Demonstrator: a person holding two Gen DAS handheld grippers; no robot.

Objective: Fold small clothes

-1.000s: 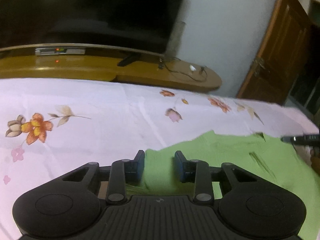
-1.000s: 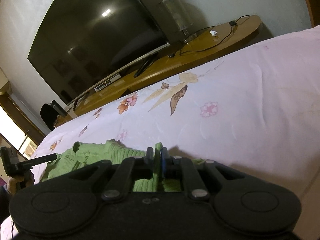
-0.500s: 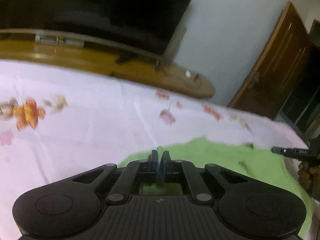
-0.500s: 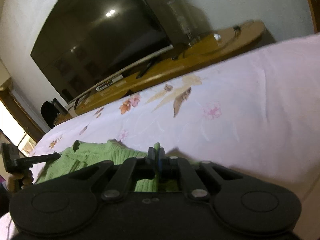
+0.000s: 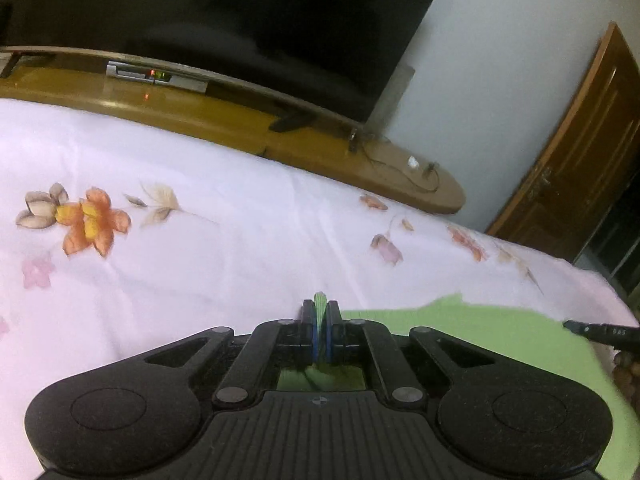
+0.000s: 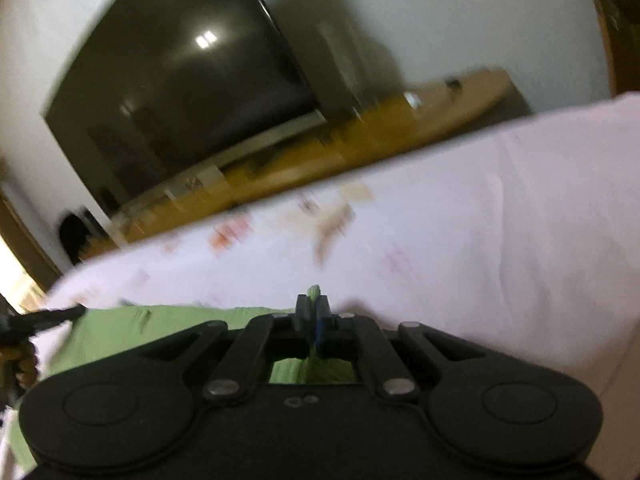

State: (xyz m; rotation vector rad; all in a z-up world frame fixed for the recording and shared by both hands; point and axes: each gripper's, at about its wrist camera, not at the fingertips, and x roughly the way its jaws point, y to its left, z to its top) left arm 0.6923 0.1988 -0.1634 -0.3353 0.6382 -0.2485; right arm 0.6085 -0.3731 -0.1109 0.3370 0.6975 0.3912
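A light green knit garment (image 5: 480, 332) lies on a pale pink floral bedsheet (image 5: 224, 248). My left gripper (image 5: 320, 312) is shut on an edge of the garment; a sliver of green cloth sticks up between its fingertips. My right gripper (image 6: 314, 308) is likewise shut on another edge of the garment (image 6: 132, 328), which stretches flat to its left. Each view shows the tip of the other gripper at its side edge: the right one (image 5: 600, 332) and the left one (image 6: 44, 316). The right wrist view is blurred by motion.
A large dark television (image 5: 224, 12) stands on a long wooden cabinet (image 5: 360, 156) beyond the bed's far edge. A set-top box (image 5: 156, 78) and cables lie on the cabinet. A brown wooden door (image 5: 580, 152) is at the right.
My left gripper closed on the garment's edge. Both grippers have lifted and pulled the green cloth taut, so it now hangs stretched between them instead of lying crumpled.
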